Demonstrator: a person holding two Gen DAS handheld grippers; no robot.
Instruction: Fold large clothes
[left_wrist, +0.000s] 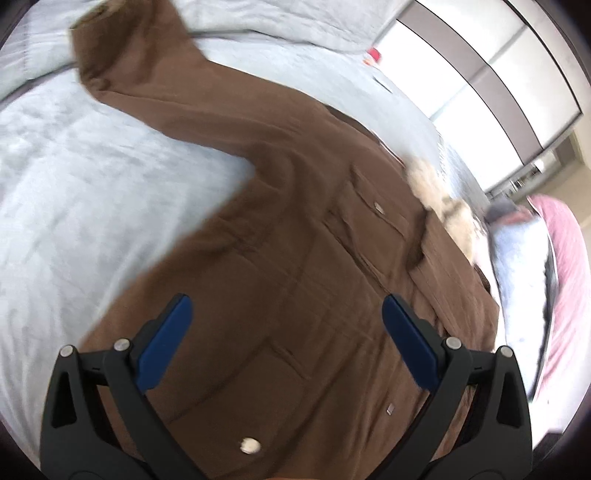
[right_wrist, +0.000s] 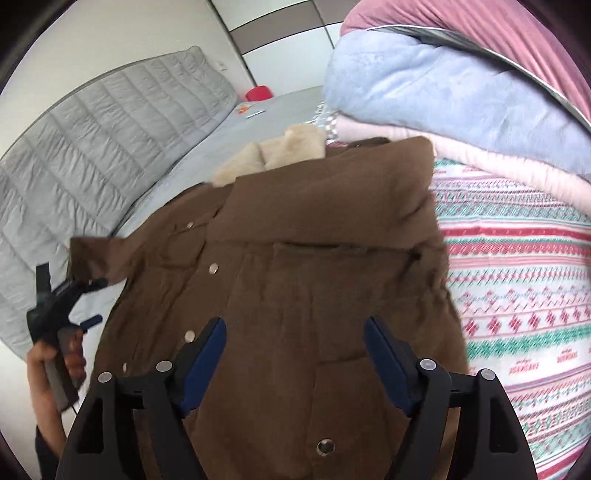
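A large brown jacket (left_wrist: 295, 229) with metal snaps lies front up on the pale blue bed (left_wrist: 92, 192). One sleeve (left_wrist: 147, 81) stretches away to the upper left, and the cream fleece collar (left_wrist: 436, 188) shows at the right. My left gripper (left_wrist: 286, 301) hovers open over the jacket's body, nothing between its blue pads. In the right wrist view the other sleeve (right_wrist: 325, 199) lies folded across the jacket (right_wrist: 295, 280). My right gripper (right_wrist: 295, 322) is open above it and holds nothing. At the left edge a hand holds the left gripper (right_wrist: 94, 301), open beside a sleeve cuff (right_wrist: 96, 254).
Folded bedding is stacked to the right of the jacket: a blue fleece blanket (right_wrist: 436, 88), a pink layer (right_wrist: 498, 162) and a patterned quilt (right_wrist: 517, 295). A grey quilted pad (right_wrist: 92, 147) runs along the far side. A red object (right_wrist: 258, 92) sits by the wall.
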